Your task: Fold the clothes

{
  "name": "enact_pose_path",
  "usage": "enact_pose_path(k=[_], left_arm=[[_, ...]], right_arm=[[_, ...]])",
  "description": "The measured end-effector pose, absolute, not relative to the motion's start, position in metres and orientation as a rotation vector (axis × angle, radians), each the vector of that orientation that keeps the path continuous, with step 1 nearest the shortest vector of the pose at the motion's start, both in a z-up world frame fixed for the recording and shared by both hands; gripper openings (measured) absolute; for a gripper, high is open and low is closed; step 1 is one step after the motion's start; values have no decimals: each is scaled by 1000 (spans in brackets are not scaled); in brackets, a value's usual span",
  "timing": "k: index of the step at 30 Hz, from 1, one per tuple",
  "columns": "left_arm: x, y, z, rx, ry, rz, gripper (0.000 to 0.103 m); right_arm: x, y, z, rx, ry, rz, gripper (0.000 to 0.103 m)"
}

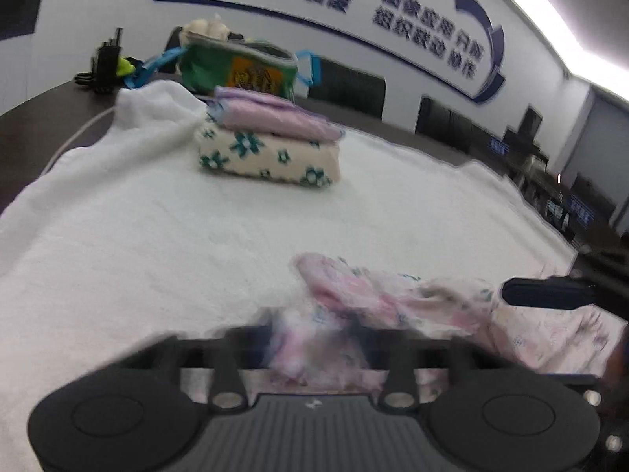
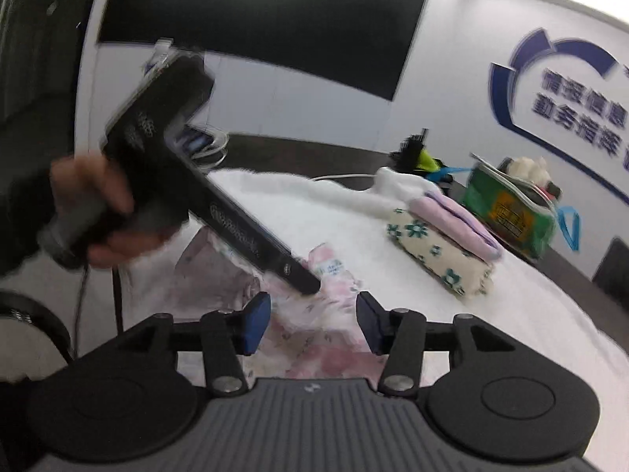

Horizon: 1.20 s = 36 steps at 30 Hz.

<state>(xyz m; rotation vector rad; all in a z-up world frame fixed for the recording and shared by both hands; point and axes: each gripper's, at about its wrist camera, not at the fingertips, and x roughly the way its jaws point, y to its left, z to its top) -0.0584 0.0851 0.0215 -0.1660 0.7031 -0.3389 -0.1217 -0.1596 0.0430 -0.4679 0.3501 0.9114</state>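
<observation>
A crumpled pink floral garment (image 1: 397, 299) lies on the white towel-covered table (image 1: 157, 236), right in front of both grippers. My left gripper (image 1: 310, 350) is blurred, and the cloth bunches between its fingers, so it looks shut on the garment. In the right wrist view the left gripper (image 2: 306, 287) comes in from the left with its tip on the garment (image 2: 314, 334). My right gripper (image 2: 312, 322) is open, its blue pads (image 2: 255, 322) on either side of the cloth. The right gripper's tip (image 1: 550, 295) shows at the right edge of the left wrist view.
A folded stack stands further back: a purple garment (image 1: 275, 114) on a cream one with green flowers (image 1: 267, 157), also in the right wrist view (image 2: 440, 251). Behind it are a green bag (image 1: 240, 67) of clothes and a black device (image 1: 106, 63) with cables.
</observation>
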Motion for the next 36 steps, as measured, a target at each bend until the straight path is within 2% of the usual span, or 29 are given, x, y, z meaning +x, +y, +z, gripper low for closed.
enact_pose_path(k=[4,6,7,8,10,11,13,15,16,17,18,21,23,24,26,32,36], left_arm=[[-73,91,20,-159,666,-313,4],[-78,97,20,-148,665,-297,4],[-80,98,19,-137,670,-290,6],[-83,101,18,-129,676,-284,11],[-85,108,16,-131,684,-268,28],[-87,113,16,-140,678,-270,31],[-94,125,19,-156,655,-274,45],[-103,138,23,-165,627,-269,47],[-106,145,24,-173,620,-268,47],[-109,151,25,-186,617,-270,47],[-112,156,26,-202,611,-272,47],[-119,162,29,-212,601,-266,47],[-124,161,30,-198,600,-267,47],[-126,160,30,-192,600,-272,48],[-130,159,30,-186,595,-282,48],[-143,164,25,-189,534,-344,50],[-151,162,22,-183,474,-413,61]], right_arm=[[-136,-136,24,-483,361,980,47],[-131,-121,11,-500,399,987,21],[-128,-114,5,-508,420,989,2],[-125,-106,-1,-516,440,991,1],[-117,-107,4,-464,453,1000,0],[-118,-113,7,-452,438,1004,1],[-123,-124,15,-439,403,1012,4],[-127,-136,23,-426,368,1021,11],[-136,-140,21,-451,333,1058,26],[-147,-144,19,-483,294,1101,49],[-158,-148,16,-514,255,1144,53],[-172,-137,3,-608,250,1179,52],[-172,-126,-7,-655,282,1171,37],[-166,-125,-7,-640,305,1179,35],[-154,-125,-7,-593,356,1201,3],[-110,-147,13,-248,500,1253,1],[-76,-165,27,16,591,1239,1]])
